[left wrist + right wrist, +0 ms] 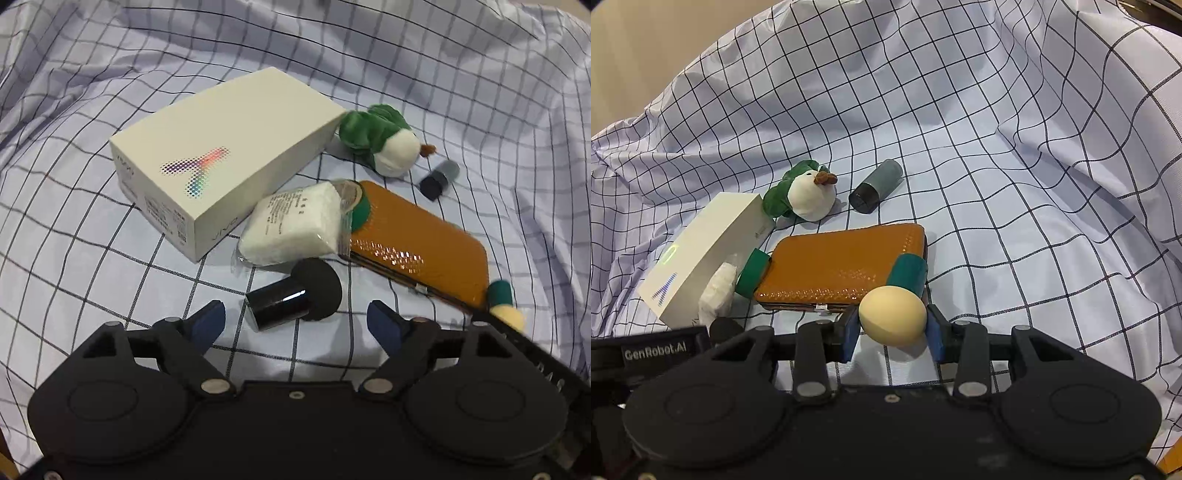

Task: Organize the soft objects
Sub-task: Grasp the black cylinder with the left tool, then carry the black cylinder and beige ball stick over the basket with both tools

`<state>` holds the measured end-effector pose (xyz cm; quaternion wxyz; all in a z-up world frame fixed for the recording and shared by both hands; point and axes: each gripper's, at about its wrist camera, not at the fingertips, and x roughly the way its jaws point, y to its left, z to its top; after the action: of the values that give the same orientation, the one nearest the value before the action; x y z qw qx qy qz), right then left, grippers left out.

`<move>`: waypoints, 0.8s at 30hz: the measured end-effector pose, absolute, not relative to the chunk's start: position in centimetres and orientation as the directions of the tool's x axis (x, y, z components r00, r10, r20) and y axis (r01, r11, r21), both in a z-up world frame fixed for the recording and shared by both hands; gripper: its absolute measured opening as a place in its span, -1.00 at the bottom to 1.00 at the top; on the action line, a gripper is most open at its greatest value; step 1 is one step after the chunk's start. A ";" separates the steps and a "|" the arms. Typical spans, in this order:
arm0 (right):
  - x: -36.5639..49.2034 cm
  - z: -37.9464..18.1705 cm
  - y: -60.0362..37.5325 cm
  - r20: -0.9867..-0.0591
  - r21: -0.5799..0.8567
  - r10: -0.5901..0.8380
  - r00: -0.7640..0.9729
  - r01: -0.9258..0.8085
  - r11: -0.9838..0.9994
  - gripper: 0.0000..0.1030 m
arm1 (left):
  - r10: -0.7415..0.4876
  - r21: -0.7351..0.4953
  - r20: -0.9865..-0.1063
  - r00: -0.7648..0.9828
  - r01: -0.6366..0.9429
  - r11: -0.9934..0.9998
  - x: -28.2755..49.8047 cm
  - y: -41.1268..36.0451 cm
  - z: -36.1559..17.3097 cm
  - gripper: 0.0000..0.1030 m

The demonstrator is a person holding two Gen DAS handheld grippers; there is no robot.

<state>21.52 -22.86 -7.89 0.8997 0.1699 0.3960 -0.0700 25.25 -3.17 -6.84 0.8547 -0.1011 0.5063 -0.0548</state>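
Two tongs work here: the right tongs [892, 334] pinch a cream sponge [892, 319], light and squashy, best held across its middle, just off the orange case [842, 267]. Left tongs [295, 325] gape over a black applicator [295, 295] on the checked cloth [406, 92].
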 end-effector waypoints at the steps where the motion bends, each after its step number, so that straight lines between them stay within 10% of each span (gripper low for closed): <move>1: 21.6 -7.9 -22.9 -0.737 0.250 0.009 0.676 0.260 0.933 -0.27 | -0.196 -0.236 -0.853 0.484 -0.023 0.971 25.4 -3.2 -6.8 0.56; 5: 21.7 -8.1 -22.8 -0.741 0.246 0.005 0.672 0.264 0.933 -0.28 | -0.193 -0.259 -0.856 0.479 -0.075 0.963 26.0 -3.3 -7.1 0.56; 10: 21.7 -8.2 -23.0 -0.745 0.247 0.005 0.667 0.268 0.931 -0.27 | -0.186 -0.262 -0.855 0.485 -0.094 0.960 26.0 -3.4 -7.3 0.06; 24: 20.4 -6.4 -22.7 -0.716 0.245 -0.012 0.698 0.267 0.932 -0.28 | -0.245 -0.289 -0.832 0.498 -0.011 0.957 24.2 -2.3 -5.9 0.06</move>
<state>20.44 -22.74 -6.45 0.9061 0.1674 0.3809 -0.0770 24.17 -2.25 -5.86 0.8557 -0.1290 0.4965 -0.0684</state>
